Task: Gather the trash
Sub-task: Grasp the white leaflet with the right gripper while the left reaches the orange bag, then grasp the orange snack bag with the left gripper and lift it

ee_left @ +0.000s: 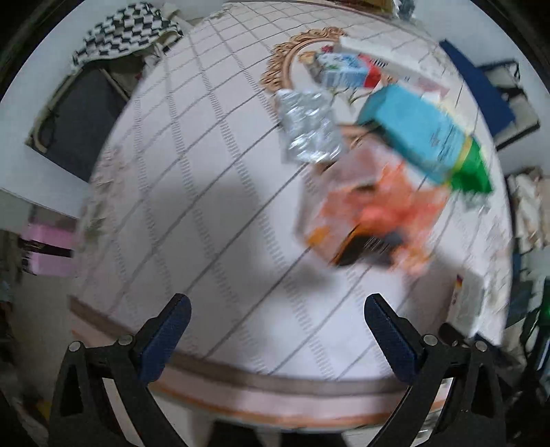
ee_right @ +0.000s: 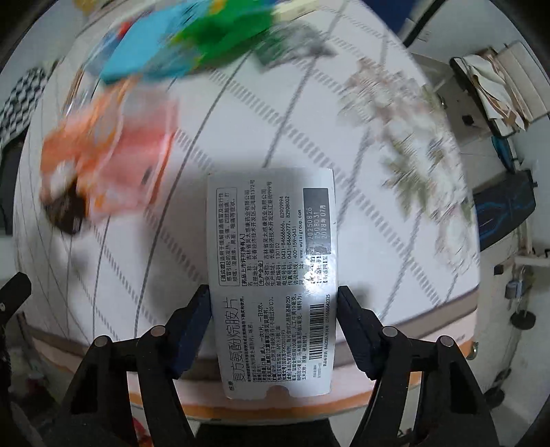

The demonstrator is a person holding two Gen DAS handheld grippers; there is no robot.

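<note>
My right gripper (ee_right: pixel 273 302) is shut on a white medicine box (ee_right: pixel 271 261) with black print and a barcode, held above the table's near edge. My left gripper (ee_left: pixel 276 309) is open and empty over the white checked tablecloth (ee_left: pixel 192 192). Ahead of it lie an orange snack wrapper (ee_left: pixel 374 213), a silver foil blister pack (ee_left: pixel 309 127), a blue and green box (ee_left: pixel 426 137) and a small white, blue and red carton (ee_left: pixel 347 70). The orange wrapper (ee_right: pixel 110 151) and the blue and green box (ee_right: pixel 178 41) also show, blurred, in the right wrist view.
A round gold-rimmed mat (ee_left: pixel 292 55) lies at the far side of the round table. A chair with a checkered cloth (ee_left: pixel 127 31) stands at the far left. A white flat box (ee_left: pixel 467 299) lies at the right table edge. Furniture and clutter surround the table.
</note>
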